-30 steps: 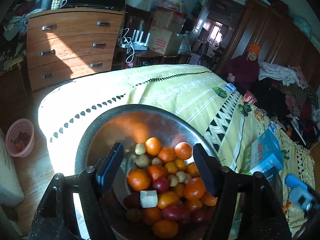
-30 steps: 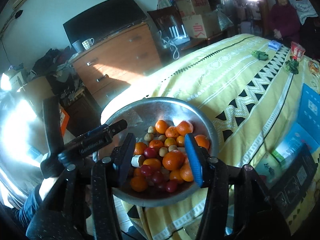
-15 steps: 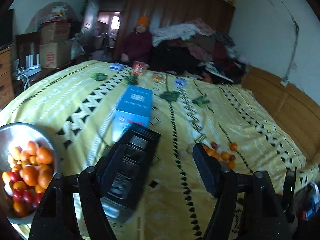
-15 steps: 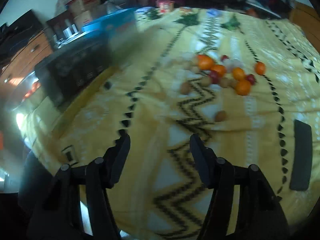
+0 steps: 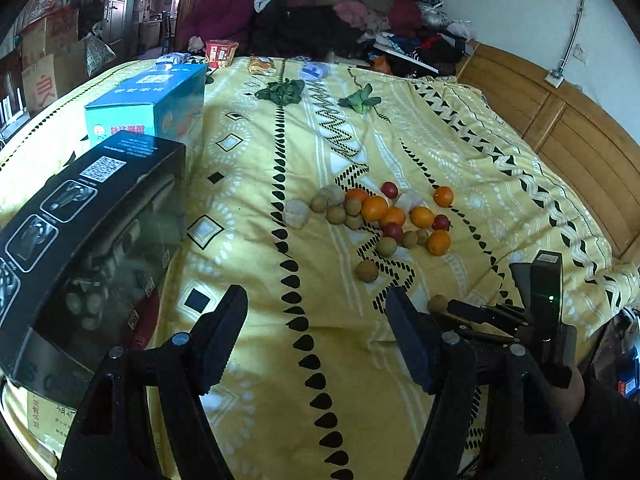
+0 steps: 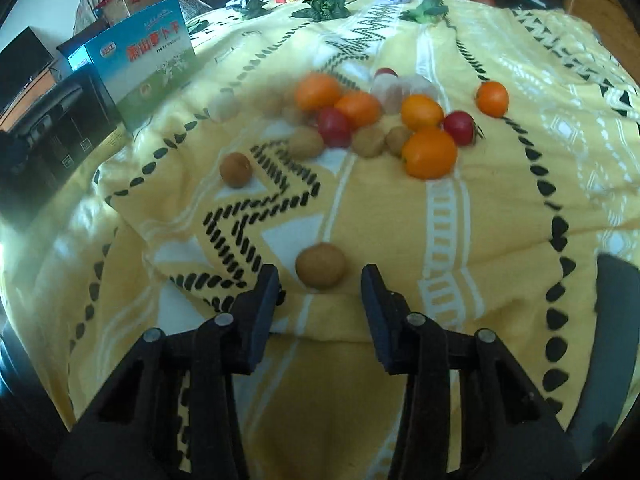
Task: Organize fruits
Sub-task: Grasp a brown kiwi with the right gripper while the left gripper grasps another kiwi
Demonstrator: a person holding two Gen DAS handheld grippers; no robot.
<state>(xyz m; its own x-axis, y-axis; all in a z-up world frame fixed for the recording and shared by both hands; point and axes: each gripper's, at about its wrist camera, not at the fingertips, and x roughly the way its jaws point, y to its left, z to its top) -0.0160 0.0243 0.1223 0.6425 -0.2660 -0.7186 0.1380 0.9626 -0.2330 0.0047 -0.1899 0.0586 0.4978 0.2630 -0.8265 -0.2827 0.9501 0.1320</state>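
Note:
A pile of loose fruit (image 5: 384,216) lies on the yellow patterned bedspread (image 5: 260,168): oranges, red tomatoes and small brown round fruits. One brown fruit (image 6: 321,266) lies apart from the pile, just in front of my right gripper (image 6: 320,276) and between its open fingertips. It also shows in the left wrist view (image 5: 437,303) beside the right gripper. My left gripper (image 5: 316,308) is open and empty above bare bedspread, short of the pile. An orange (image 6: 429,153) and a tomato (image 6: 459,127) lie further off.
A black box (image 5: 88,216) and a blue box (image 5: 148,108) stand on the bed's left side. Leafy greens (image 5: 280,91) and snack packets lie at the far end. A person in an orange hat (image 5: 224,4) sits beyond. A wooden headboard (image 5: 580,128) is at the right.
Both grippers have swung away from the metal bowl of fruit to the loose pile on the bed. The right gripper has moved in around the nearest brown fruit.

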